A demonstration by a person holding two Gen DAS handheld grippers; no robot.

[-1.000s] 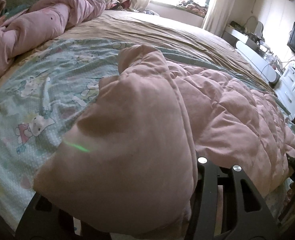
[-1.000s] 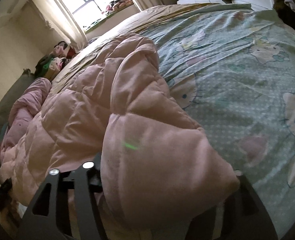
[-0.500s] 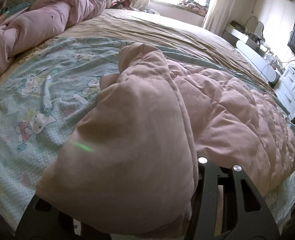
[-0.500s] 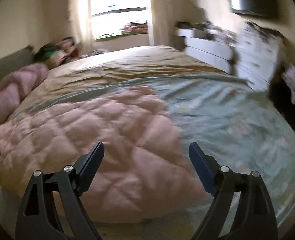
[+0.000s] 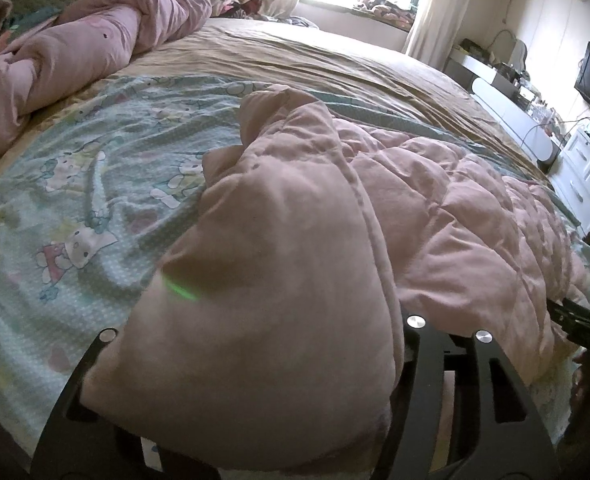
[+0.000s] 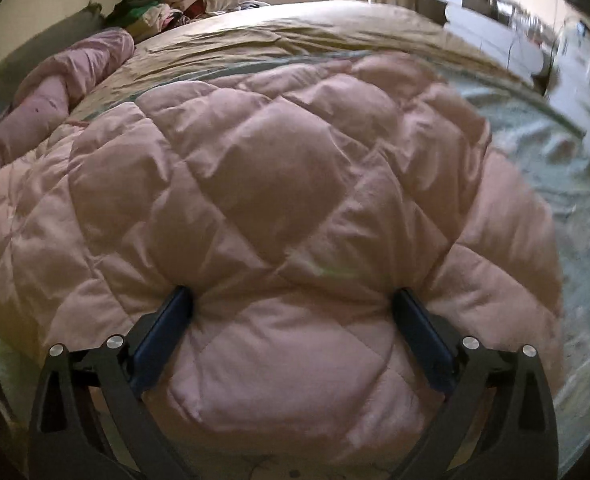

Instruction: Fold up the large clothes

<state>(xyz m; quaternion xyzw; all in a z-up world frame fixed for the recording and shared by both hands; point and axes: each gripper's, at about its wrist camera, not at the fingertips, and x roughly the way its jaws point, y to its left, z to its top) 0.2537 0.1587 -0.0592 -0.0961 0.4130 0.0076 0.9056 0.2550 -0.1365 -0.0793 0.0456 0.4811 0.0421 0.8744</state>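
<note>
Our left gripper (image 5: 255, 392) has a thick bunched corner of the pink quilted coat (image 5: 435, 208) filling the space between its fingers; its jaws have just been opening and we cannot tell if the pads still press. Our right gripper (image 6: 293, 312) has just been opening too, and now stands wide apart, both blue pads (image 6: 167, 328) resting on the coat's puffy surface. The coat lies on the cartoon-print sheet (image 5: 95, 184), near its front edge.
</note>
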